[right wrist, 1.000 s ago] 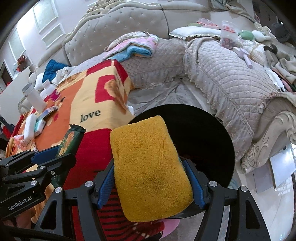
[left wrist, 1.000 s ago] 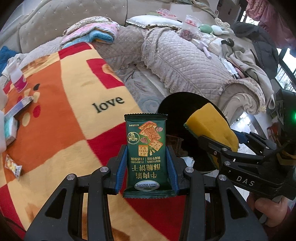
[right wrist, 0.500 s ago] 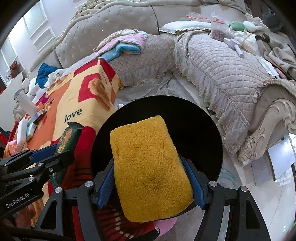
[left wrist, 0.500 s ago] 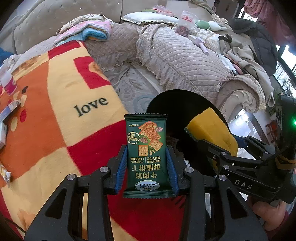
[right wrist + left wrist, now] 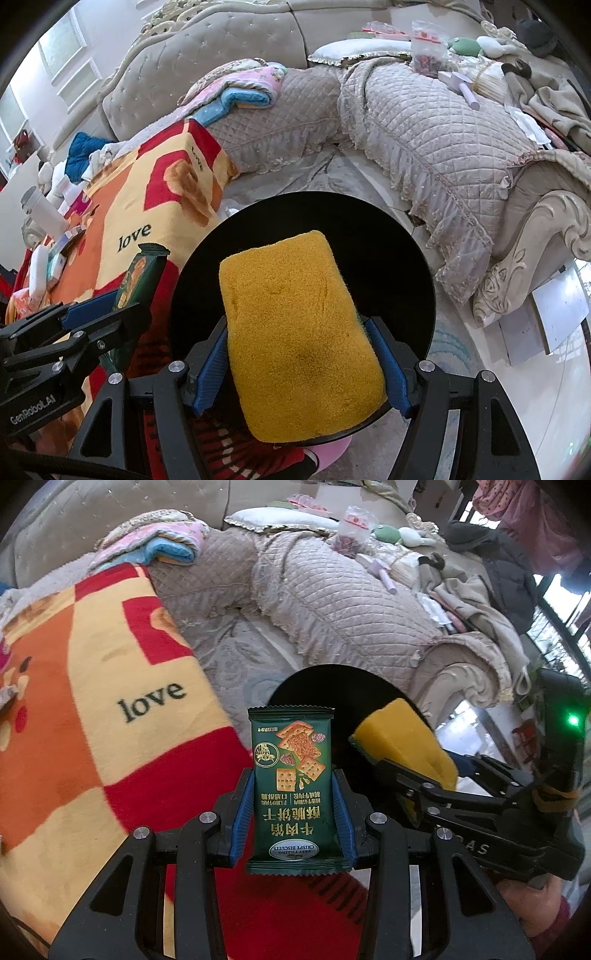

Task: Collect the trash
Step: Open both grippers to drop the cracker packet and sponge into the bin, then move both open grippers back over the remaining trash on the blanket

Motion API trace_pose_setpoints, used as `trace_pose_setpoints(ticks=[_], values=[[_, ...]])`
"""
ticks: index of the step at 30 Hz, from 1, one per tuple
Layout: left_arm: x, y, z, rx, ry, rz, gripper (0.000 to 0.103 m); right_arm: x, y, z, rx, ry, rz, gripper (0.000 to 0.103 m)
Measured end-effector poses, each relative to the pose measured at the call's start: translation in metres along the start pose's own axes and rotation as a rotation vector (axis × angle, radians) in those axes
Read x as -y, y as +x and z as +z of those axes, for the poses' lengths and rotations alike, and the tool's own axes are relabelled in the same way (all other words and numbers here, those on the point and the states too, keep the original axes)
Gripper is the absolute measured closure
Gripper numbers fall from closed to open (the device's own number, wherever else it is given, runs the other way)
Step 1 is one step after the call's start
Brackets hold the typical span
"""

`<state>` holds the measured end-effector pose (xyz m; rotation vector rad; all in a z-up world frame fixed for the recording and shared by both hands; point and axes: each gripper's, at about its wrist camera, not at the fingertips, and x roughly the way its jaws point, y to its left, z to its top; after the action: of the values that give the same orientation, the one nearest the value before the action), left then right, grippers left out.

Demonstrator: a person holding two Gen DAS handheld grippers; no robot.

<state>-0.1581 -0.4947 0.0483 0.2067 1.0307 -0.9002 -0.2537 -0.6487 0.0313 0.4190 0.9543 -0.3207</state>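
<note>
Left wrist view: biscuit packet (image 5: pixel 293 790) clamped upright between the left gripper (image 5: pixel 293 808) fingers; right gripper (image 5: pixel 301 365) fingers squeeze a sponge (image 5: pixel 299 332).

Bin (image 5: pixel 399 236) sits on floor btwn blanket (image 5: pixel 147 206) at left & sofa (image 5: pixel 424 140) at right, sponge (image 5: pixel 299 328) over it, packet (image 5: pixel 293 786) left of sponge, over blanket edge

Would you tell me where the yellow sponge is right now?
The yellow sponge sits between the right gripper pads, over the black bin beside the blanket.
</note>
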Motion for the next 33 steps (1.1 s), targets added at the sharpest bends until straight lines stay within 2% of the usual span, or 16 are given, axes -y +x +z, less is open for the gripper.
trace_pose_setpoints(ticks=[4, 6, 12, 22, 29, 33], values=[[0.000, 0.001, -0.001, -0.014, -0.008, -0.065, 0.062, 0.005, 0.000, 0.001, -0.001, 0.036, -0.004, 0.025], [0.001, -0.001, -0.001, -0.011, -0.005, -0.061, 0.055, 0.006, -0.001, 0.001, -0.004, 0.050, -0.006, 0.023], [-0.007, -0.010, -0.004, -0.001, -0.019, -0.045, 0.055, 0.004, -0.001, 0.000, -0.011, 0.043, -0.005, 0.023], [-0.035, -0.027, -0.016, 0.010, -0.043, 0.082, 0.055, -0.025, -0.005, 0.000, -0.016, -0.008, 0.021, 0.023], [-0.067, -0.048, -0.032, 0.018, -0.091, 0.148, 0.055, -0.069, -0.005, 0.000, -0.026, -0.087, 0.071, 0.023], [-0.099, -0.066, -0.045, 0.020, -0.137, 0.192, 0.055, -0.104, 0.000, -0.002, -0.049, -0.147, 0.123, 0.022]])
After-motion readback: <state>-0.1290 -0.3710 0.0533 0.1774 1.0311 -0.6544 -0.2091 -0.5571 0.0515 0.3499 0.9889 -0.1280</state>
